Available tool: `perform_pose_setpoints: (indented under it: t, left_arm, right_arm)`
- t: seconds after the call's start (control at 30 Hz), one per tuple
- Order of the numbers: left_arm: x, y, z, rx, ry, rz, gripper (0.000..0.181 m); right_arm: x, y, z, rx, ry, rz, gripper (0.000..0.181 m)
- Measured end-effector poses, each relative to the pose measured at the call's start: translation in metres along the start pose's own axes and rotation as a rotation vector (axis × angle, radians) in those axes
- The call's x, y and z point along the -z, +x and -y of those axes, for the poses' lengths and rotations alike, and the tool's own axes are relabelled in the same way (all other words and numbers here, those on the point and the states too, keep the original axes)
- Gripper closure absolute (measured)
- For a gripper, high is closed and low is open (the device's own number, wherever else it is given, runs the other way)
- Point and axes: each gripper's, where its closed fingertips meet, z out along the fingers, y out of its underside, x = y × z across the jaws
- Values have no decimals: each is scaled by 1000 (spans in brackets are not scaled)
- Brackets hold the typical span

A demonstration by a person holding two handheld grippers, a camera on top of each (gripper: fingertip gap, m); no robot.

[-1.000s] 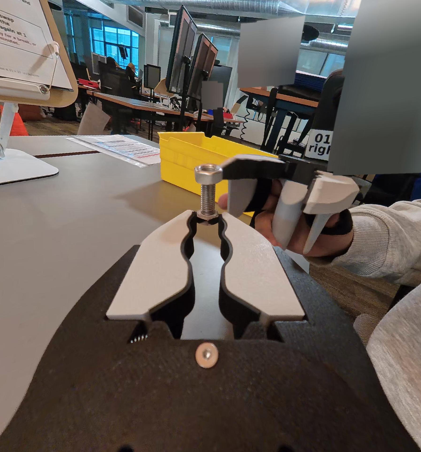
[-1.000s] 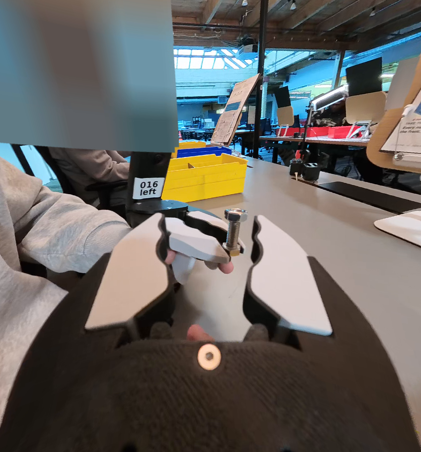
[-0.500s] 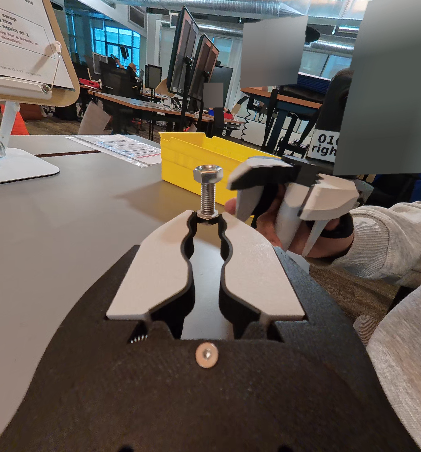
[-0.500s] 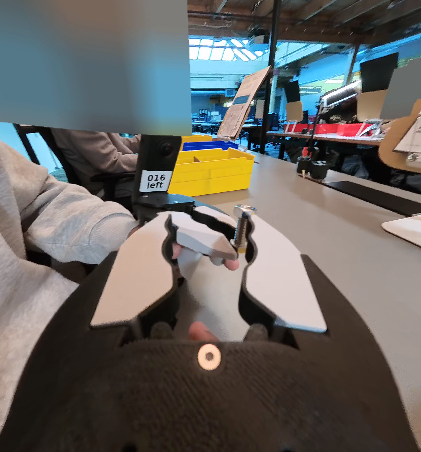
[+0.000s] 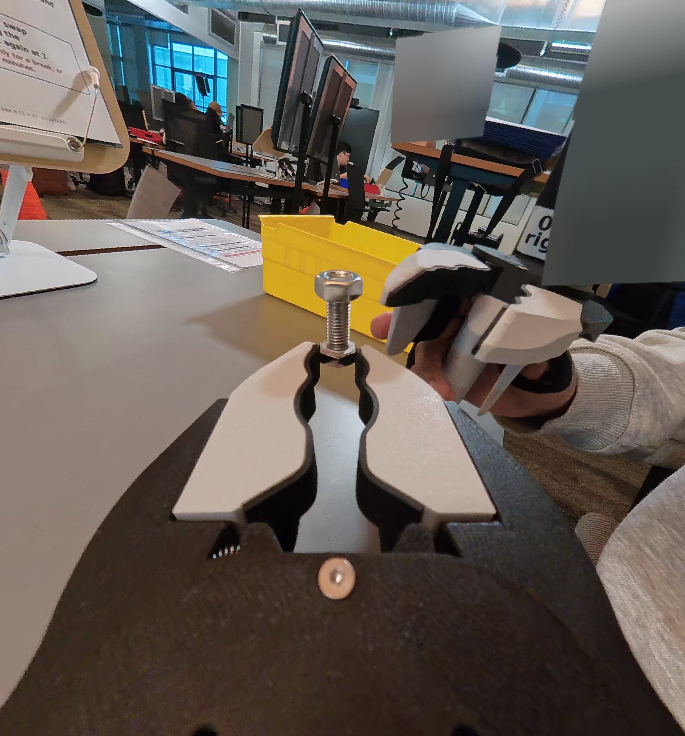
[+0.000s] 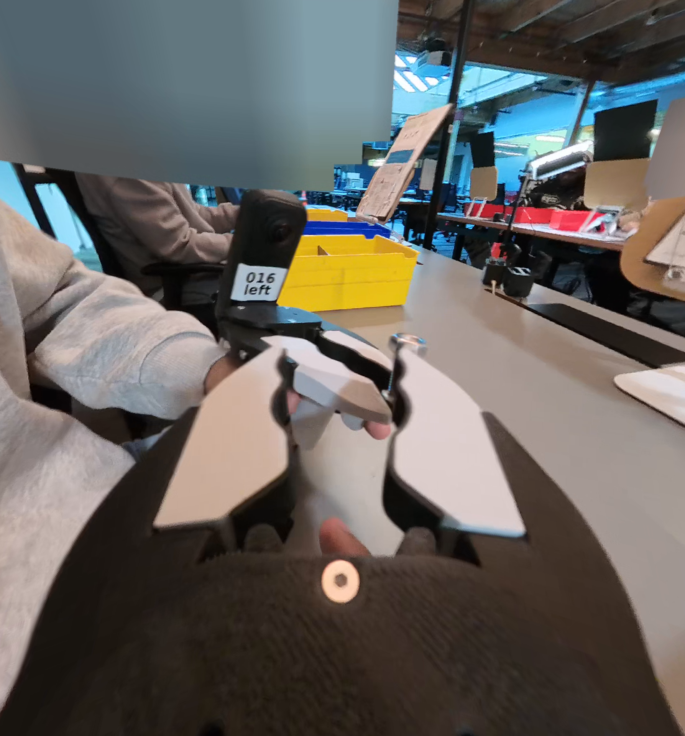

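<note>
Left hand-held gripper pinches bolt at its lower end, fingertips closed on it; bolt stands upright, nut threaded at top, so nut stays reachable from the side. Right hand-held gripper mine too, jaws apart, holding nothing, tips just beside bolt. All above grey worktop; yellow bin behind.

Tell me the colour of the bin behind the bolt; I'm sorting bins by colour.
Bright yellow: the bin shows best in the left wrist view, behind the bolt.
</note>
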Motion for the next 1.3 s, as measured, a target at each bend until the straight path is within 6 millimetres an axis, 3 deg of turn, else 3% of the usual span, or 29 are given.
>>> perform_pose_setpoints:
  t: [0.03,0.1,0.3,0.37,0.47,0.53,0.8,0.87,0.97,1.3]
  left_arm:
    - [0,0,0,0,1,-1,164]
    - [0,0,0,-2,0,-1,164]
    - [0,1,0,-4,-2,-2,164]
    - [0,1,0,-3,-1,-1,164]
    - [0,0,0,-2,-1,0,164]
    - [0,0,0,-3,-1,0,164]
    - [0,0,0,-3,-3,1,164]
    - [0,-1,0,-3,-5,5,164]
    - [0,-1,-1,-1,-7,6,164]
    - [-2,3,-3,-22,-25,-7,164]
  right_arm:
    - [1,-2,0,23,-8,7,144]
    - [1,-1,0,42,-13,-9,145]
    - [1,10,4,27,26,-75,114]
    - [1,9,4,20,30,-65,112]
    - [-1,0,1,4,11,-8,122]
    - [0,-3,0,10,-6,12,141]
    - [0,9,3,-6,38,-61,107]
    - [-1,1,1,-19,18,-9,117]
    - [0,-7,-1,-26,-24,42,149]
    - [7,22,-5,-85,-15,-99,142]
